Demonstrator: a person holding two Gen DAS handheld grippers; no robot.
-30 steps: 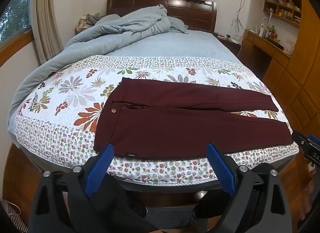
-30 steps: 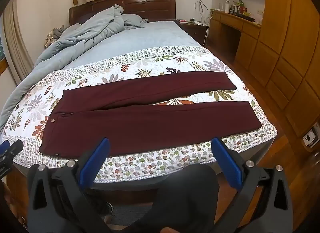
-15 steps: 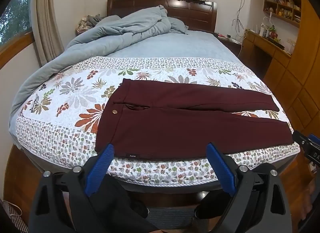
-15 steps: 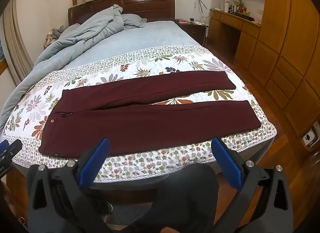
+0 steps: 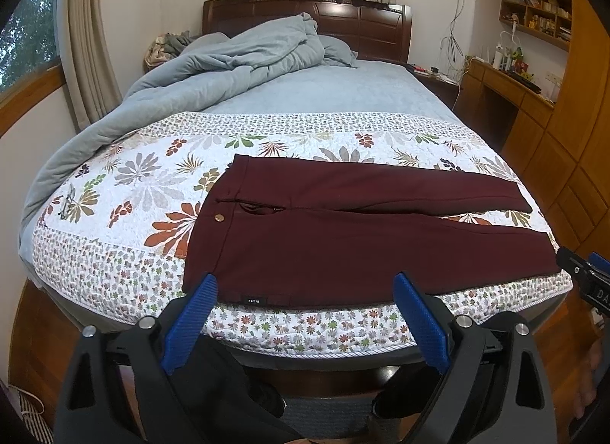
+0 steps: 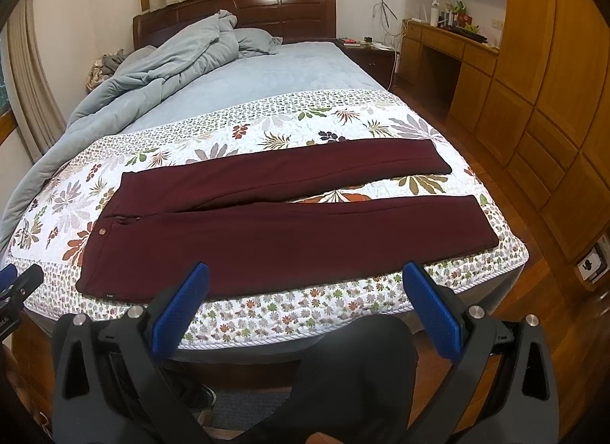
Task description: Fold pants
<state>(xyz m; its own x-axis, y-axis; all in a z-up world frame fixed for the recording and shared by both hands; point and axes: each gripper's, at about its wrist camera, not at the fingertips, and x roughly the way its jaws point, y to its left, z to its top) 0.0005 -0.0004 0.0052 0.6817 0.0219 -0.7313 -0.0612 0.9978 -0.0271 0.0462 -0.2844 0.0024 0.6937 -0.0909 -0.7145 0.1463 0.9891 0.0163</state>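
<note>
Spread flat on the floral quilt (image 5: 114, 215), the maroon pants (image 5: 343, 238) look soft and limp, best pinched at waistband and hem by the left gripper (image 5: 305, 314) and right gripper (image 6: 305, 303), both gaping wide and empty.

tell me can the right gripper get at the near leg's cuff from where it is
Probably yes: the right gripper is open and nothing lies between it and the cuff of the pants, flat near the bed edge.

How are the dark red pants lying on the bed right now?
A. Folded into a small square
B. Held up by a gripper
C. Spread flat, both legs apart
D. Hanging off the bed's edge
C: the pants lie flat on the quilt, with floral fabric showing between the two legs.
</note>
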